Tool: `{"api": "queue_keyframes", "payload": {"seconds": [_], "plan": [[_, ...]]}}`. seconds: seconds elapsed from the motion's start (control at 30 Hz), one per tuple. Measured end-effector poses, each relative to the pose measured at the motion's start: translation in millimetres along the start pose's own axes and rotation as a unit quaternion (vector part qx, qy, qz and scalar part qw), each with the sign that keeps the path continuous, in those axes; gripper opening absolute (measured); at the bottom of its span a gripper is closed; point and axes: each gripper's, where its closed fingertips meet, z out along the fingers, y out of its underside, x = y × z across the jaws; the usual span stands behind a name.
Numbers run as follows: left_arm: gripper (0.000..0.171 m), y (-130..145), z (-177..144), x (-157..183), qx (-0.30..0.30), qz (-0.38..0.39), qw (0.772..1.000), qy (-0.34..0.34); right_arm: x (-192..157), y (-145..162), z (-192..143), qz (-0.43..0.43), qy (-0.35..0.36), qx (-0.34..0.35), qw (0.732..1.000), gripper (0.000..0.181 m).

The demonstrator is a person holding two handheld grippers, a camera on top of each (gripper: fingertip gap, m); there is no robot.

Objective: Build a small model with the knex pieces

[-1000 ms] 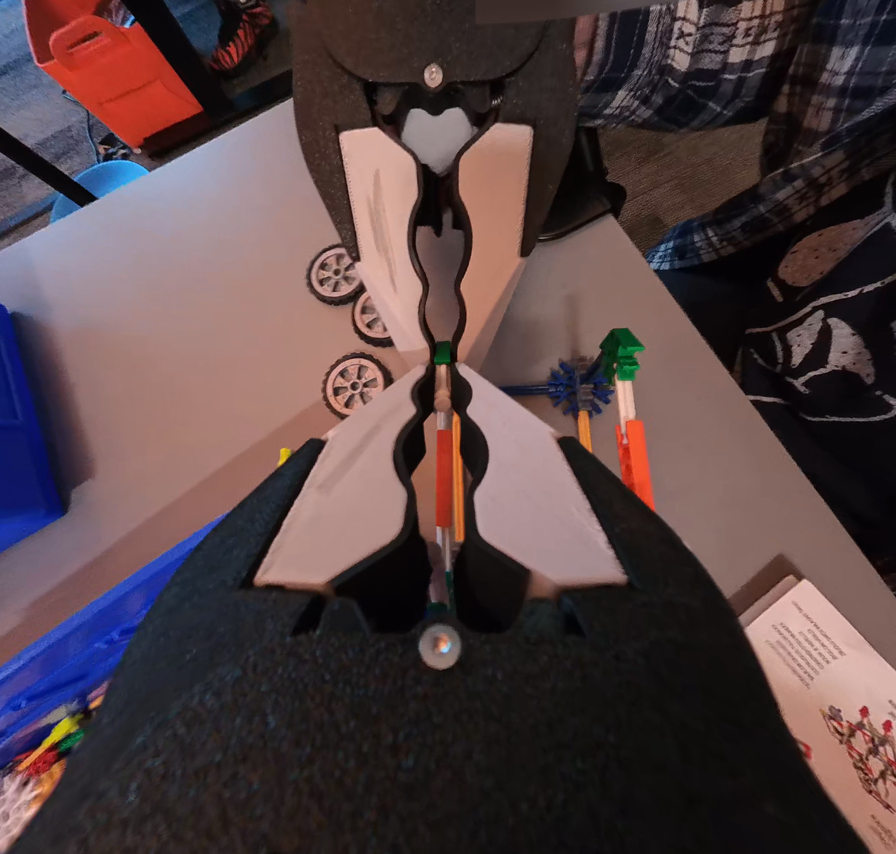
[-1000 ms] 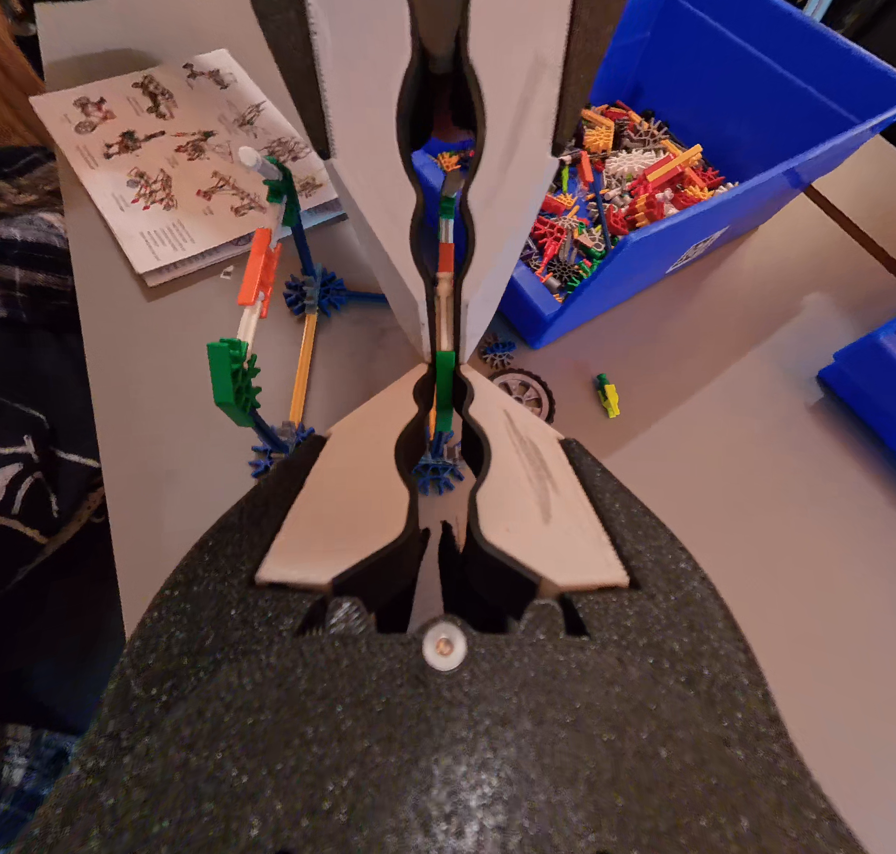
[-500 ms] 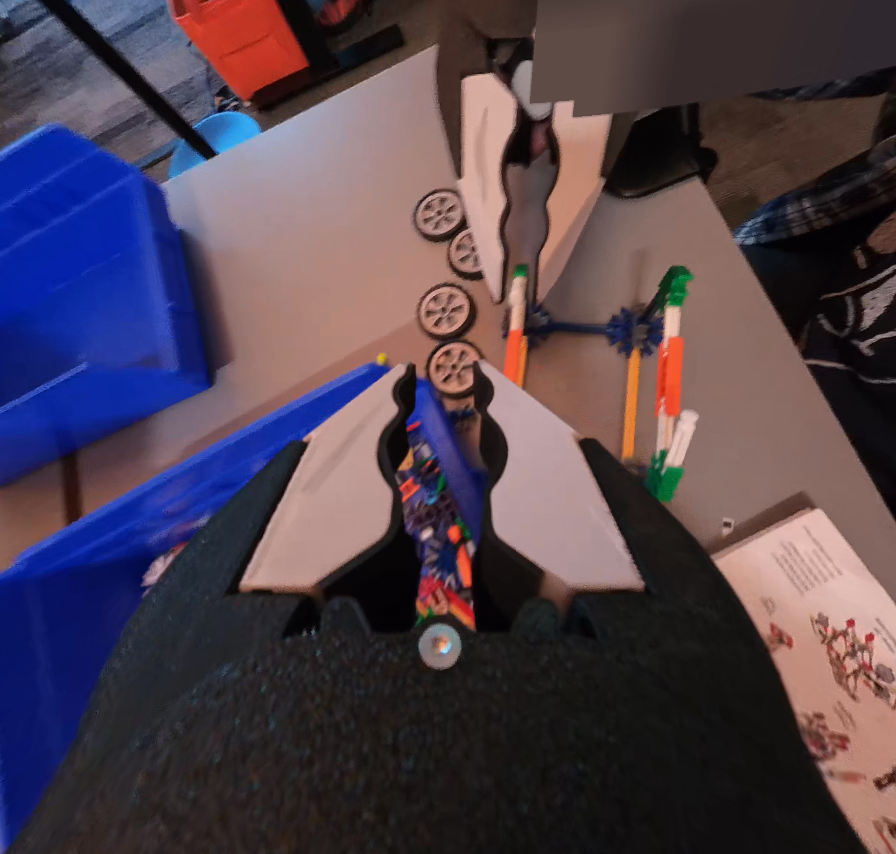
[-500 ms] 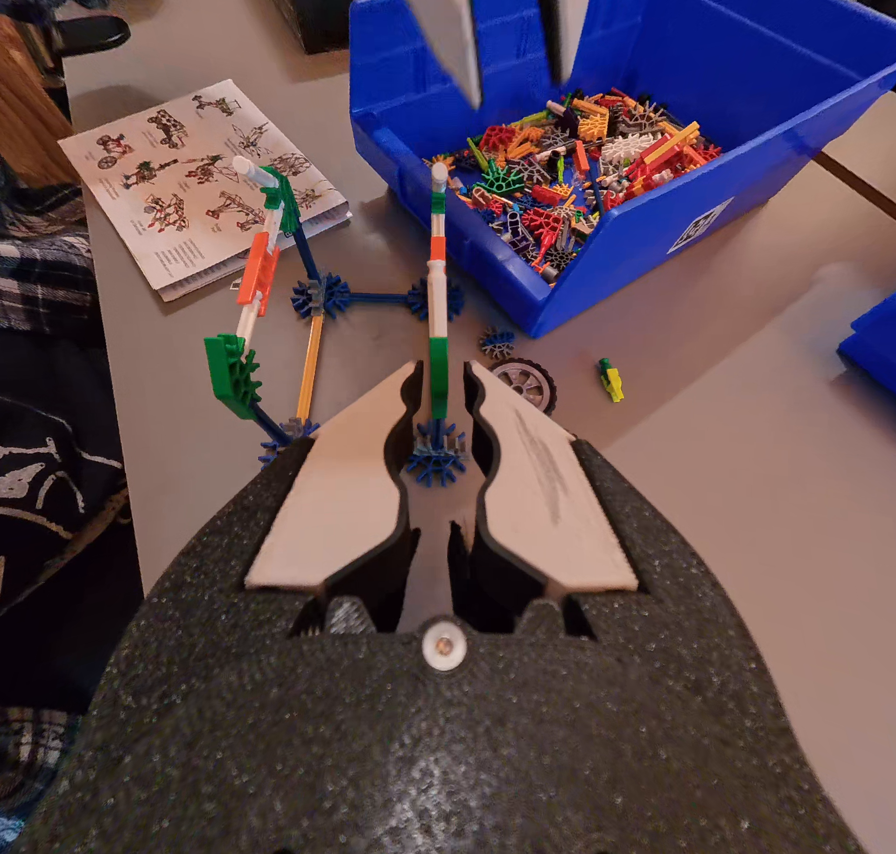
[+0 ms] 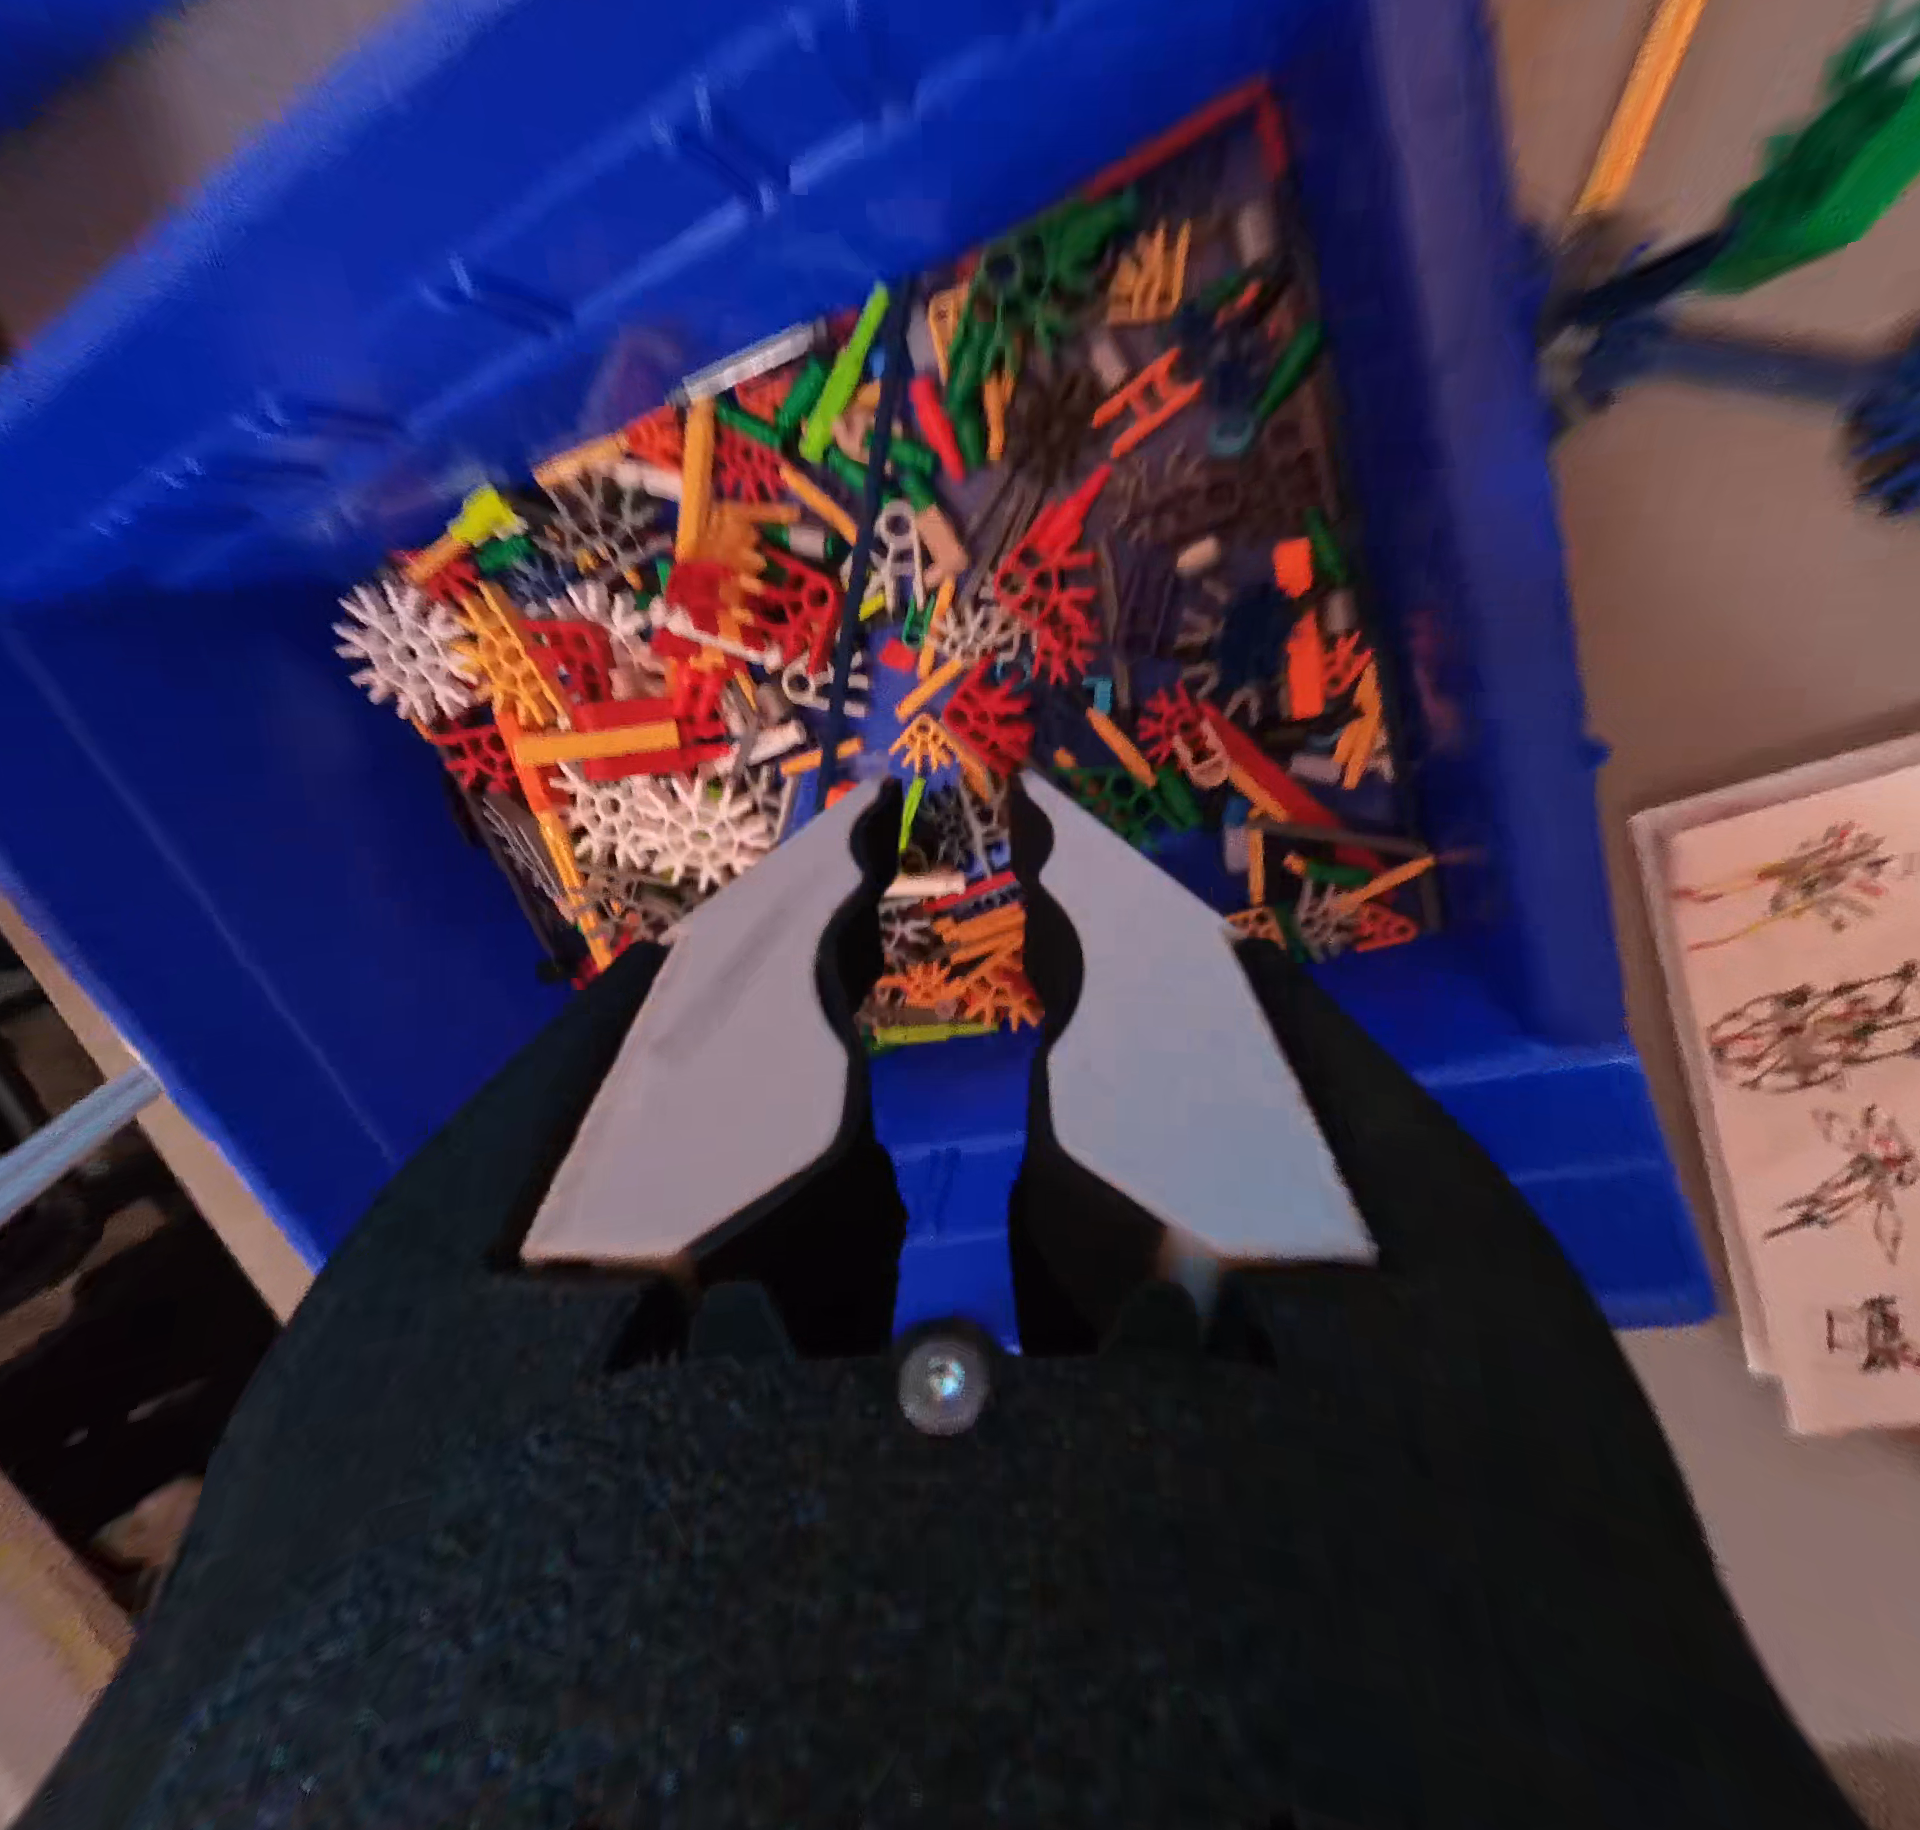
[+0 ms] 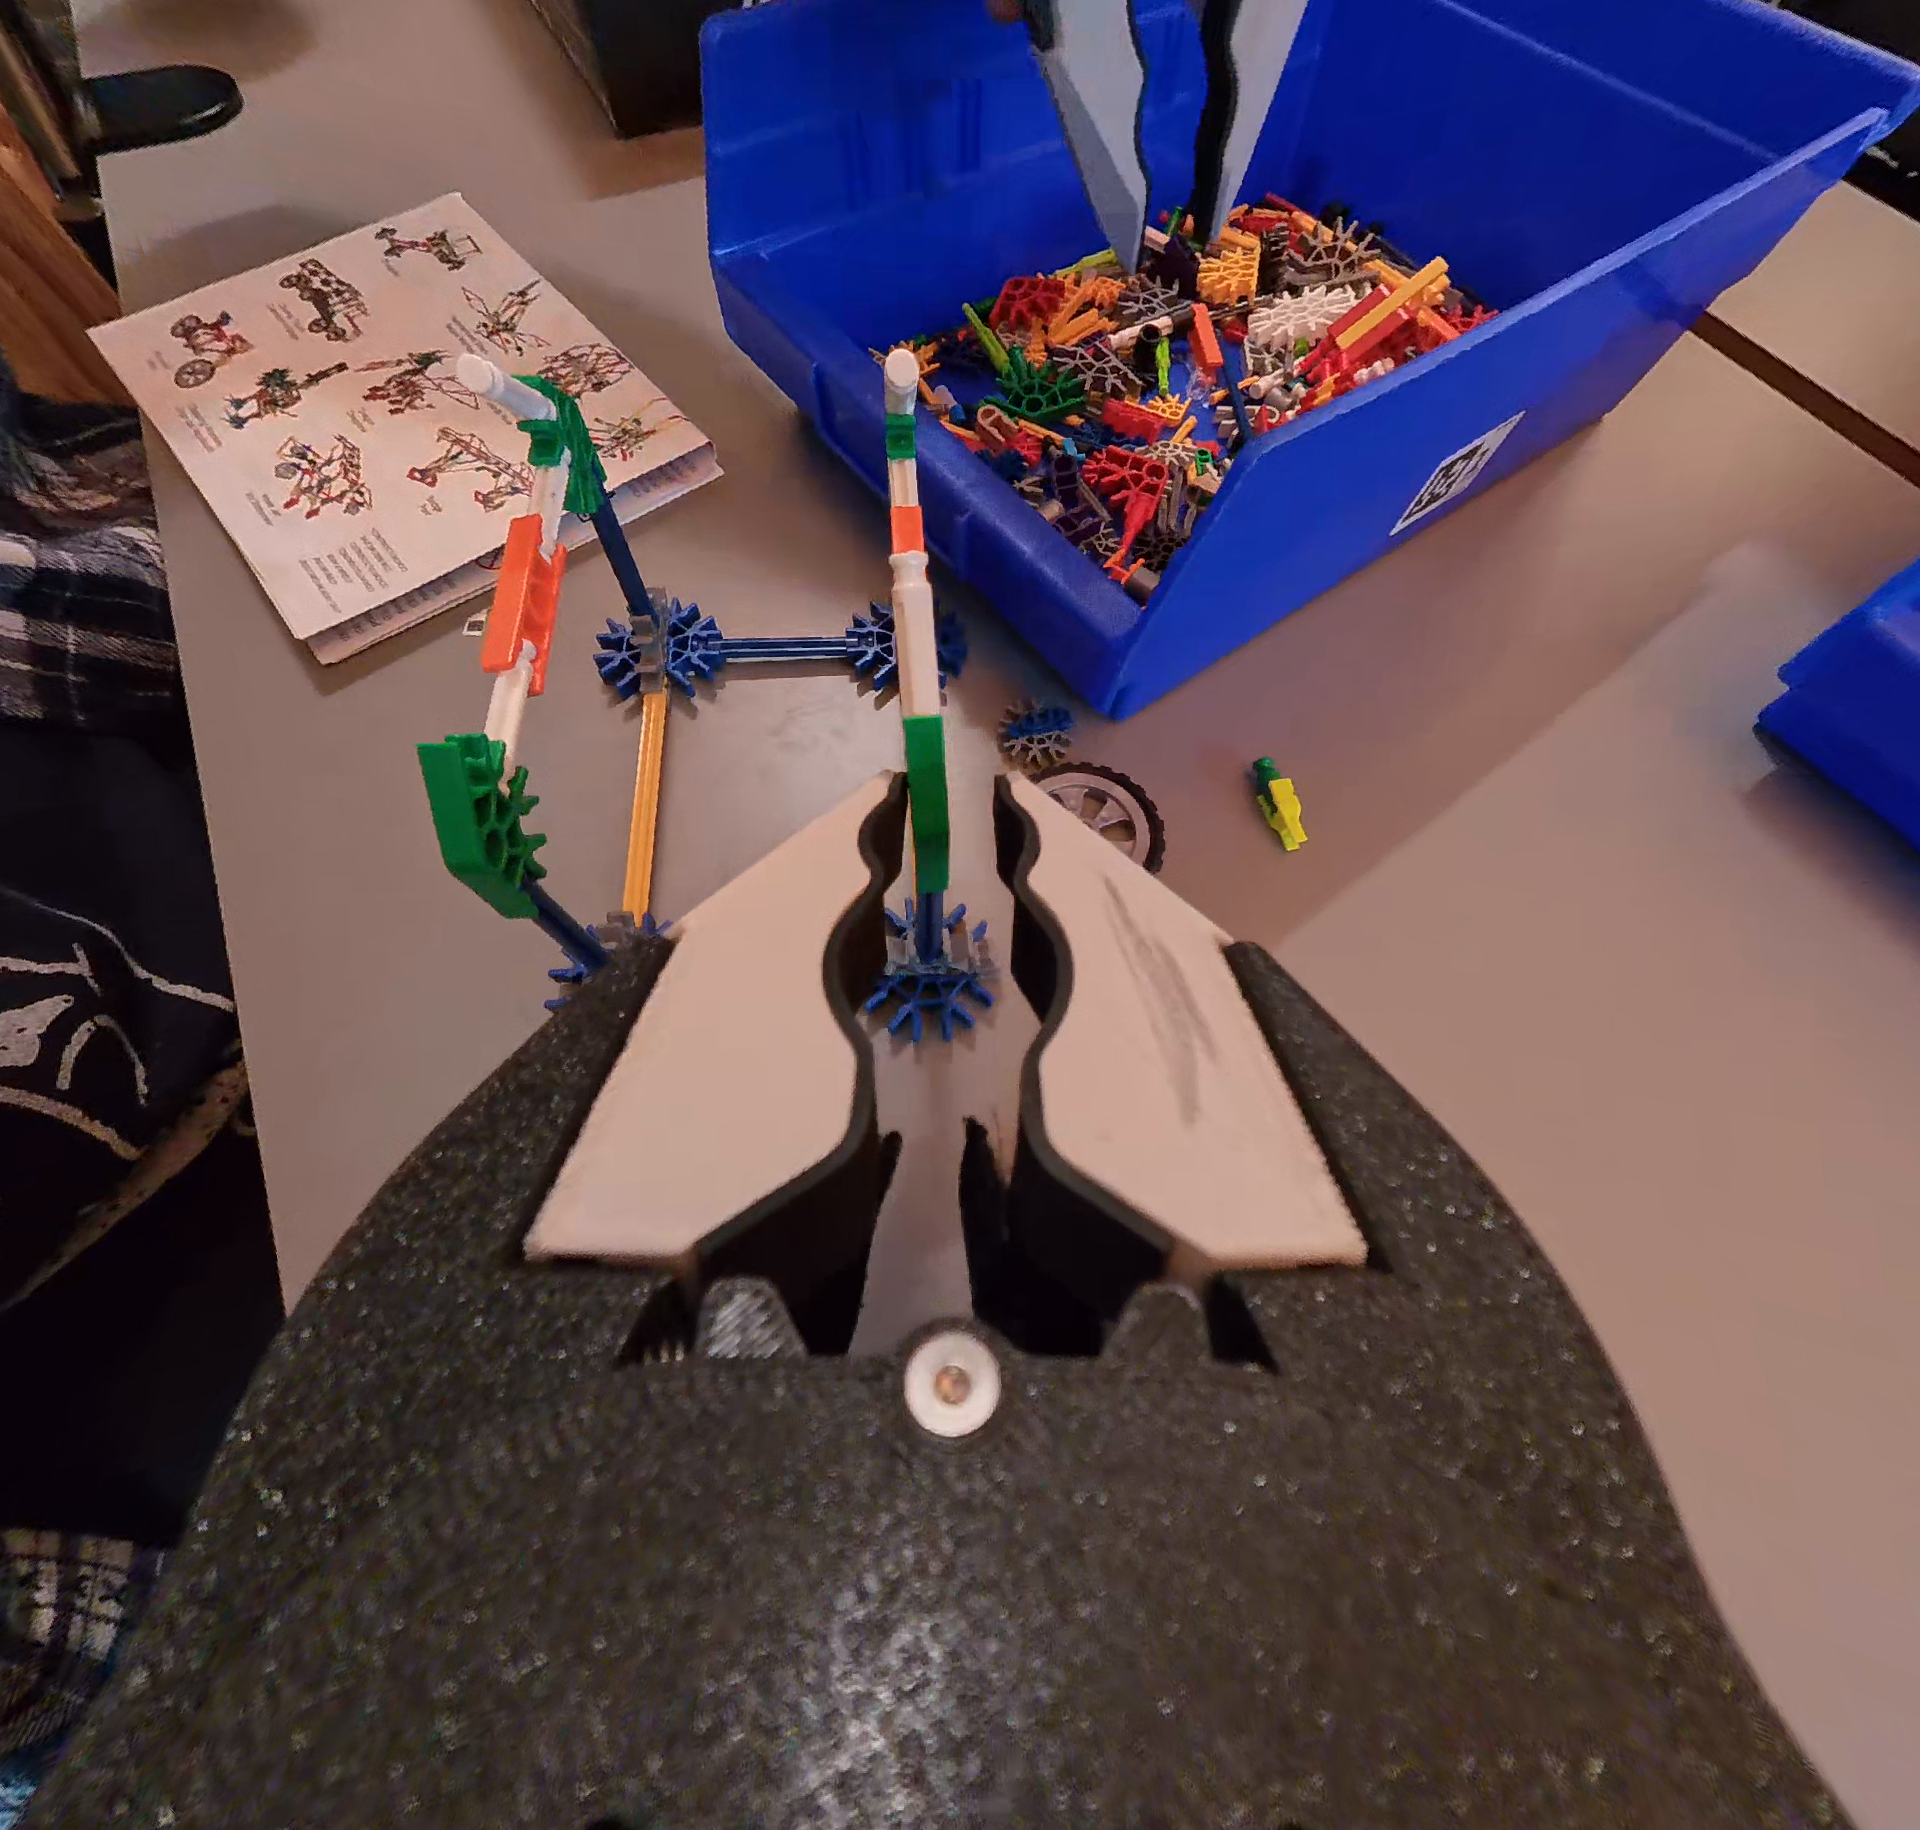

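Both our grippers gape, holding nothing: the left gripper (image 5: 948, 793) hangs over the loose pieces (image 5: 914, 658) in the blue bin (image 6: 1621, 118); the right gripper (image 6: 945, 793) straddles the rod frame's (image 6: 914, 637) green post on the table (image 6: 1455, 1001).

Left view above bin (image 5: 312, 346), right view lower (shared)

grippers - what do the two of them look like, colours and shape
Both are alike: a rounded, speckled black foam-like body with a round silver screw head at its middle. From it run two pale flat fingers, wide at the base and narrowing to tips, edged inside with wavy black rubber pads. The right gripper has a grey scuff on one finger; the left gripper looks cleaner. No cables or sleeves show.
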Motion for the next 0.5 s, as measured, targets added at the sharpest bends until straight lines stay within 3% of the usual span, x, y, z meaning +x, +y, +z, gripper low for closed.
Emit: {"api": "queue_keyframes", "payload": {"seconds": [0.1,0.27,0.5], "plan": [[0.017,25.2,14.3,-12.1,-0.077,0.012,0.997,-0.003,0.4,0.7,0.1,-0.001,0.002,-0.002,1.000,0.016],[0.018,56.5,27.4,-25.2,-0.143,0.010,0.990,0.012,0.4,1.4,0.9,-0.004,0.004,-0.006,1.000,0.016],[0.029,65.7,37.5,-28.9,-0.168,0.022,0.985,0.016,0.5,3.1,2.0,-0.007,0.008,-0.012,1.000,0.016]]}}
